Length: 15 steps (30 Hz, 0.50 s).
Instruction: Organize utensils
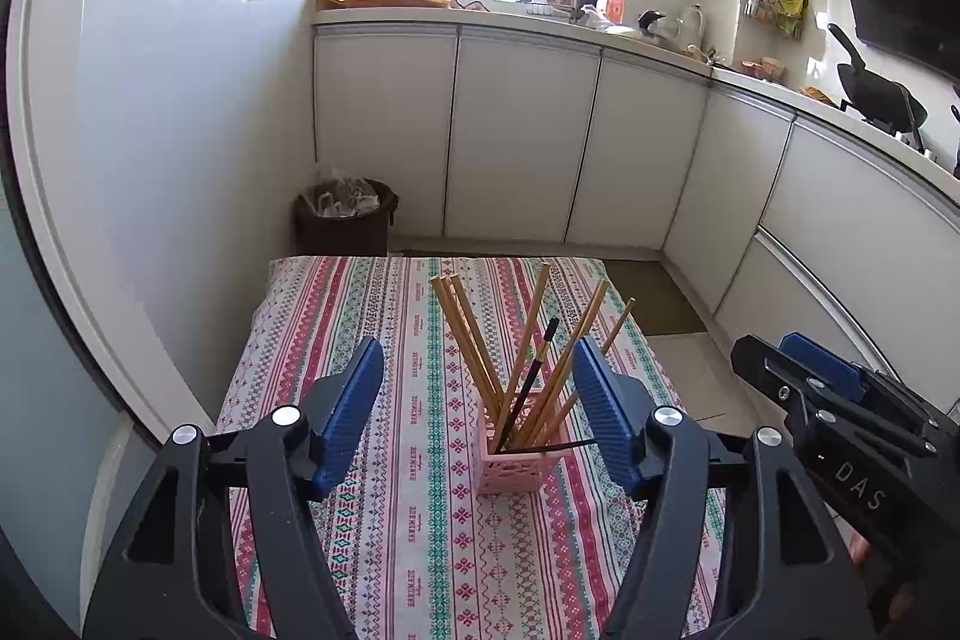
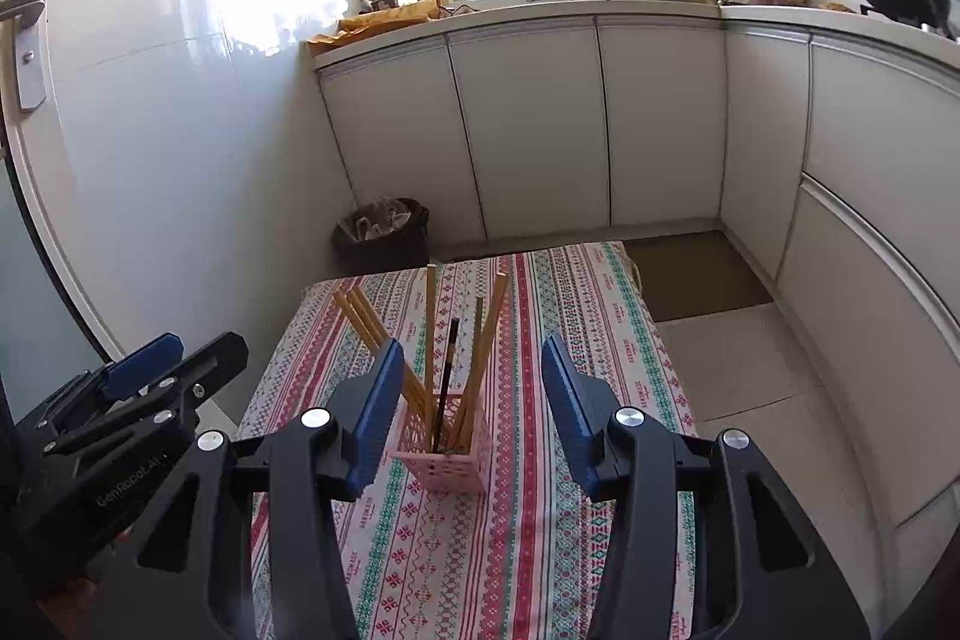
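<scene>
Both grippers hang open and empty: left gripper (image 1: 477,400) first, then the pink holder (image 1: 510,466) mid-table with chopsticks (image 1: 474,334) fanned inside, right gripper (image 2: 474,400) beside. Withdraw gently; bumped sticks could tip it.

We see a small bench (image 1: 420,550) covered by a striped, patterned cloth (image 2: 558,340) in pink, red and green. Just ahead of our open left hand-held gripper (image 1: 477,400), between its fingers in that view, a pink lattice holder (image 1: 510,472) stands upright on the cloth. Wooden chopsticks (image 1: 474,334) and one dark chopstick (image 2: 447,376) lean out of it.
</scene>
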Each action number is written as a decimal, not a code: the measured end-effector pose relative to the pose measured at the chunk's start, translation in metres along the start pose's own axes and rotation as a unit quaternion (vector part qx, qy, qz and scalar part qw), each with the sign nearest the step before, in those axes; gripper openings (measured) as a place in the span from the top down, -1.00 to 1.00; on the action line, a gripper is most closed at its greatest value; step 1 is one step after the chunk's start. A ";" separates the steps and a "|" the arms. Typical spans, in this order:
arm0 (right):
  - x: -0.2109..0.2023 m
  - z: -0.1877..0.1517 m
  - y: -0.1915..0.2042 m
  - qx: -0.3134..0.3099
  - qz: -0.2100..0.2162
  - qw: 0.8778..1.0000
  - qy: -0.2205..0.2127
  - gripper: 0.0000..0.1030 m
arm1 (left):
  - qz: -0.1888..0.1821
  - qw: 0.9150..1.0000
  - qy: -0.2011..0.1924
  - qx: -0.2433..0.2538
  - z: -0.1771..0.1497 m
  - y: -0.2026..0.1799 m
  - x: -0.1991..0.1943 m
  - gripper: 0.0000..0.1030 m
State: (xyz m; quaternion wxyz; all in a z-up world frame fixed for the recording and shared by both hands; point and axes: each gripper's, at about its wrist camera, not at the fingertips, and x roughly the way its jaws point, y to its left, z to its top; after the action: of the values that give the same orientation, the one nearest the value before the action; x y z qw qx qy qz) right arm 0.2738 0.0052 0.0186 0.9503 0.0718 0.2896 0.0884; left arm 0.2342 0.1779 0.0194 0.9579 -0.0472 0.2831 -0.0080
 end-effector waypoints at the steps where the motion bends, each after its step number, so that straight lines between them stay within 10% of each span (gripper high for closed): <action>1: -0.002 -0.003 -0.001 -0.001 -0.004 1.000 0.002 0.05 | 0.001 1.000 -0.001 0.001 -0.002 0.000 -0.003 -0.29; 15: -0.028 -0.042 -0.020 0.026 -0.031 0.999 0.010 -0.46 | 0.023 1.000 -0.005 0.007 -0.035 -0.008 -0.040 -0.82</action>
State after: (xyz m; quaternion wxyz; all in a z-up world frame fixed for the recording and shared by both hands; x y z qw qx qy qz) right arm 0.2292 -0.0163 -0.0045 0.9476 0.0865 0.3030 0.0526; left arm 0.1822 0.1690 0.0127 0.9595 -0.0337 0.2794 0.0119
